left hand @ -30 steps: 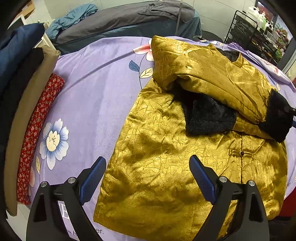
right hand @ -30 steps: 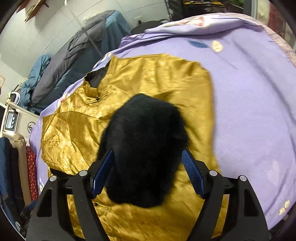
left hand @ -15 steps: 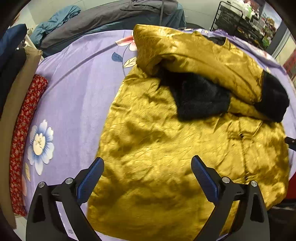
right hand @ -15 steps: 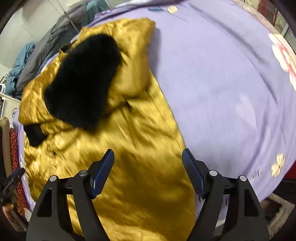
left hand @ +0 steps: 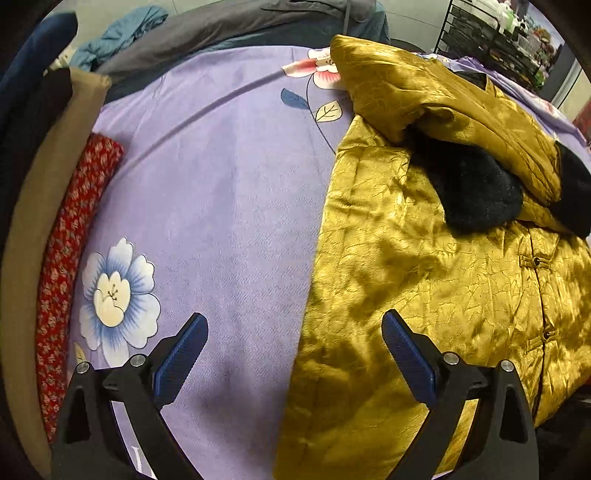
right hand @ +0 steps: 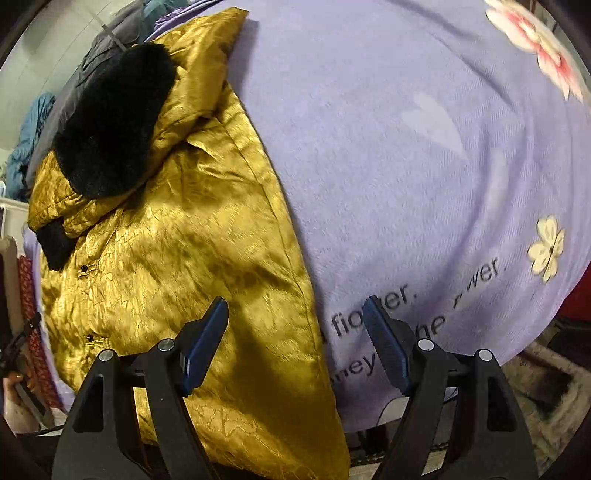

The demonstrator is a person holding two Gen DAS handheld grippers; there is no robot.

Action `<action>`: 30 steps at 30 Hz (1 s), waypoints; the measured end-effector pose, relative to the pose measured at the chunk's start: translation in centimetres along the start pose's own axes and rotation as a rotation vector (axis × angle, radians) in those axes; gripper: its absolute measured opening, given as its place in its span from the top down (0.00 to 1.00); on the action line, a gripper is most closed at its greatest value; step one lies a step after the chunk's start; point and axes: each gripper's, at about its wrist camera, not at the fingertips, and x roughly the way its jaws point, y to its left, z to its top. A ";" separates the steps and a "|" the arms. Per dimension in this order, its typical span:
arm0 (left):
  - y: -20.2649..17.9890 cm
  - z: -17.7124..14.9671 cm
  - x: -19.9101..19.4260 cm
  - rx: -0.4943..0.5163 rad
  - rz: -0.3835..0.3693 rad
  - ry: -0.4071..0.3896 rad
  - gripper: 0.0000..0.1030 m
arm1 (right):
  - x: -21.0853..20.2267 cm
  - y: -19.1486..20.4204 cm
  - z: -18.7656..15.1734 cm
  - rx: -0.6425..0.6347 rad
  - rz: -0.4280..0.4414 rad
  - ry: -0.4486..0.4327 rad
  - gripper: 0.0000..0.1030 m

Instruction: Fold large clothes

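Observation:
A gold satin jacket (left hand: 424,280) with black fur cuffs (left hand: 476,195) lies front up on a purple flowered sheet (left hand: 221,206). Both sleeves are folded across its chest. My left gripper (left hand: 293,358) is open and empty, above the jacket's left hem edge. In the right wrist view the jacket (right hand: 177,251) fills the left half, with a fur cuff (right hand: 110,122) at the top. My right gripper (right hand: 297,339) is open and empty, astride the jacket's right side edge near the hem.
Folded red patterned cloth (left hand: 70,258) and tan cloth (left hand: 33,236) lie along the left edge. Grey and blue coats (left hand: 236,26) are piled at the back. A black wire rack (left hand: 491,40) stands back right. The sheet's front edge (right hand: 461,373) drops to the floor.
My right gripper let go of the fur cuff and drew back to the jacket's right hem. My left gripper shifted left, to the jacket's left edge.

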 end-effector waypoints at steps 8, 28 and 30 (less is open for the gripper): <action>-0.8 -3.1 1.9 0.070 -0.164 0.120 0.11 | 0.0 -1.4 -2.2 0.007 0.102 0.063 0.28; -1.8 -6.6 -0.4 0.112 -0.239 0.166 0.89 | -1.4 0.8 -6.4 -0.146 0.175 0.182 0.91; -1.8 -7.4 -0.9 0.127 -0.239 0.168 0.89 | -1.6 1.4 -6.8 -0.185 0.149 0.190 0.92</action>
